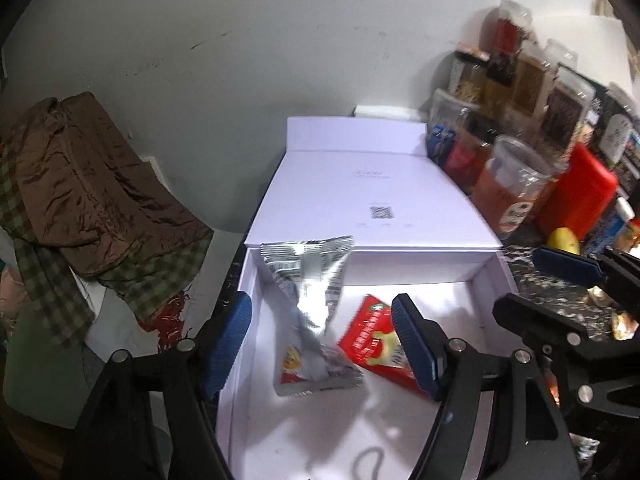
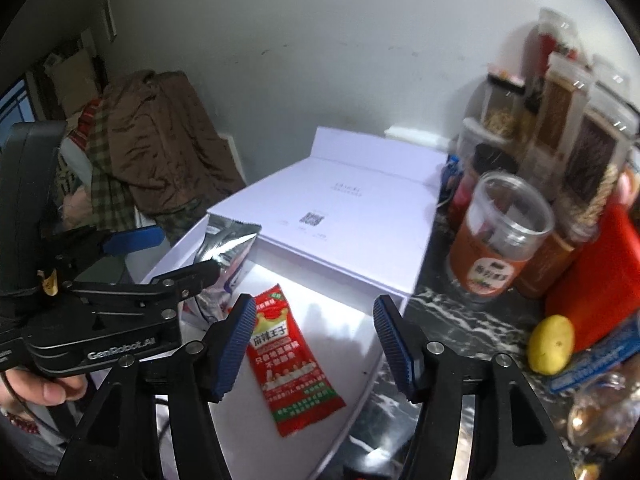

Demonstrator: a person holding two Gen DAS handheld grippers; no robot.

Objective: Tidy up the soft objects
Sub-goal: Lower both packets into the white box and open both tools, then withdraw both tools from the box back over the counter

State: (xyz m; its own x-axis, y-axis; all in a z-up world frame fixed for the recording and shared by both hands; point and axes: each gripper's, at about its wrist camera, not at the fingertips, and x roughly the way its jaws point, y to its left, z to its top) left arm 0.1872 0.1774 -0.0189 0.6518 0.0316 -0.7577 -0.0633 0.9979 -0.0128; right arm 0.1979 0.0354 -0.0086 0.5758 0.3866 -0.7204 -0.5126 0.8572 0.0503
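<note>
Left wrist view: two snack packets lie in one open white box (image 1: 256, 280), both grippers spread above it and holding nothing.

Largest is the white box on the dark marbled worktop (image 2: 448, 308), its lid (image 1: 360, 196) folded back flat behind it; the box's near floor is bare, its left wall runs just beside the worktop's edge, and its right wall leaves a strip of worktop before the crowded jars (image 2: 496, 236). One silver packet (image 1: 308, 280) stands crumpled against the left wall. One red packet (image 2: 294, 364) lies flat just beside it, mid-floor. The left gripper (image 1: 320, 344) has its fingers (image 1: 228, 340) apart, either side of the silver packet without pressing it. The right gripper (image 2: 316, 348) has its fingers apart over the red packet, clear of it.
</note>
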